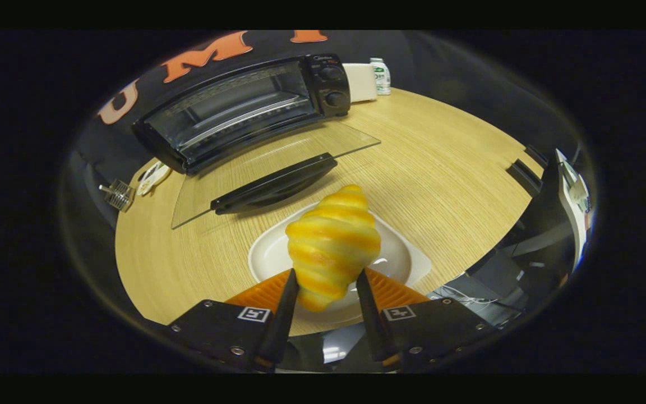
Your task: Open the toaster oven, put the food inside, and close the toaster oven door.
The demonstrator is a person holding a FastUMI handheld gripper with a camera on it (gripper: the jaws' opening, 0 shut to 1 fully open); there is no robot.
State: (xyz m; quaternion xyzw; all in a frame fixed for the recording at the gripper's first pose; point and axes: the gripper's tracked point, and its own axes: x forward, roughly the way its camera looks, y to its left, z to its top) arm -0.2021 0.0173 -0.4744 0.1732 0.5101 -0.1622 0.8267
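A yellow and orange croissant stands on end between my two fingers, and my gripper is shut on the croissant near its lower end. It hangs just above a white dish on the wooden table. Beyond the dish stands the black toaster oven with its glass door folded down flat toward me. The door's black handle runs along its near edge. The oven's cavity is open, with a wire rack inside. Two knobs sit on the oven's right side.
A white box and a small white bottle stand behind the oven's right end. A small metal part and a white object lie at the table's left edge. Dark equipment stands off the table's right edge.
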